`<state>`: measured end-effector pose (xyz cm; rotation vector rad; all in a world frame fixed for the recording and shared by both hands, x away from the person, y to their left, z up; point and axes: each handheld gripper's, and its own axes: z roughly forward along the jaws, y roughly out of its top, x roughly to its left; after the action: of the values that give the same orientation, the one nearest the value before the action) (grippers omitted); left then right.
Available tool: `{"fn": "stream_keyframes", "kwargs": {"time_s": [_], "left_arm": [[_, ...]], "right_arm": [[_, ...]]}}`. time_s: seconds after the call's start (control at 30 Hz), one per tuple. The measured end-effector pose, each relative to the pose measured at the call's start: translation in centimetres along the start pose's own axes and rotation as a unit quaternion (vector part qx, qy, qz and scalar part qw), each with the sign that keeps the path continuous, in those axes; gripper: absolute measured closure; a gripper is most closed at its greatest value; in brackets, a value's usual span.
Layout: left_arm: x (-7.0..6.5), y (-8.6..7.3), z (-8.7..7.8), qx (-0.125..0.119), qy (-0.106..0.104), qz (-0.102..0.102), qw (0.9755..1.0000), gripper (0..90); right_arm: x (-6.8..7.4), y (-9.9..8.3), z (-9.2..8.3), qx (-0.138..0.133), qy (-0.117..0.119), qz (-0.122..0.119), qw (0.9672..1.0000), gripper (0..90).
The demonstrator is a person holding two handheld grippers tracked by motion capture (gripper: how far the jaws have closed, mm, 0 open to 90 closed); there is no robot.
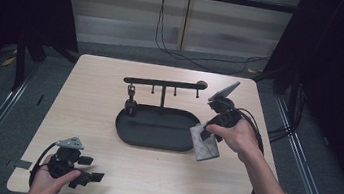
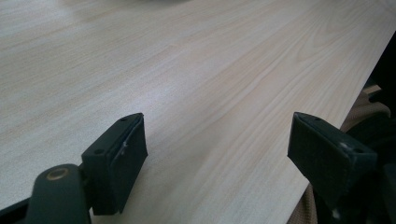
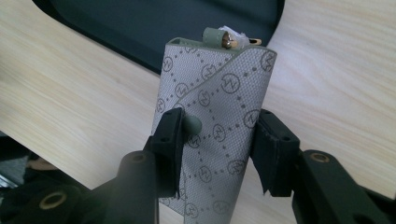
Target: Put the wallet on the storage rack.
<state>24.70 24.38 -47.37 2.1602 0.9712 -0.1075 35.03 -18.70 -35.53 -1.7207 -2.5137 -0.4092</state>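
A grey patterned key pouch (image 3: 212, 121) with a small metal clasp (image 3: 229, 39) at its far end is clamped between the jaws of my right gripper (image 3: 217, 137). In the high view the pouch (image 1: 206, 143) hangs just off the right end of the black oval tray (image 1: 155, 130), with the right gripper (image 1: 211, 132) shut on it. A black hanger stand (image 1: 164, 83) with several pegs rises from the tray's back. My left gripper (image 1: 91, 176) rests near the table's front left corner, open. Its fingers (image 2: 119, 156) stand wide apart over bare wood.
A small dark object (image 1: 131, 102) hangs from the stand's left peg above the tray. The wooden table (image 1: 111, 84) has its front edge close to the left gripper. Black cables (image 1: 167, 41) run along the floor behind the table.
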Motion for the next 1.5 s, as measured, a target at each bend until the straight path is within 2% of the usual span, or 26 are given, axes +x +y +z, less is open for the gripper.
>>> {"fn": "stream_keyframes", "kwargs": {"time_s": [0.27, 0.4, 0.67, 1.03, 1.13, 1.2, 1.5], "left_arm": [[0.0, -0.1, 0.0, 0.000, 0.002, 0.003, 1.0000, 19.5], [-0.1, 0.0, 0.2, 0.004, 0.002, 0.004, 1.0000, 19.5], [-0.3, 0.1, 0.3, 0.007, 0.003, 0.013, 0.9999, 19.5], [-0.3, -0.1, 0.2, 0.006, 0.003, 0.014, 0.9999, 19.5], [-0.3, -0.1, 0.1, 0.005, 0.003, 0.014, 0.9999, 19.5], [-0.3, -0.1, 0.1, 0.005, 0.003, 0.013, 0.9999, 19.5], [-0.4, -0.1, 0.1, 0.008, 0.001, 0.016, 0.9998, 19.5]], "right_arm": [[-0.1, 1.5, -0.6, -0.013, -0.001, 0.012, 0.9998, 56.7], [-0.1, 2.5, -0.4, -0.011, -0.004, 0.013, 0.9998, 56.8], [-0.7, 3.9, 0.0, -0.018, 0.006, 0.028, 0.9994, 56.8], [-1.1, 5.0, 0.8, -0.038, 0.017, 0.045, 0.9981, 56.9], [-1.0, 5.0, 0.8, -0.052, 0.009, 0.049, 0.9974, 57.0], [-1.2, 5.0, 0.9, -0.063, 0.016, 0.056, 0.9963, 57.0], [-1.4, 5.1, 2.4, -0.077, 0.037, 0.064, 0.9943, 57.1]]}}
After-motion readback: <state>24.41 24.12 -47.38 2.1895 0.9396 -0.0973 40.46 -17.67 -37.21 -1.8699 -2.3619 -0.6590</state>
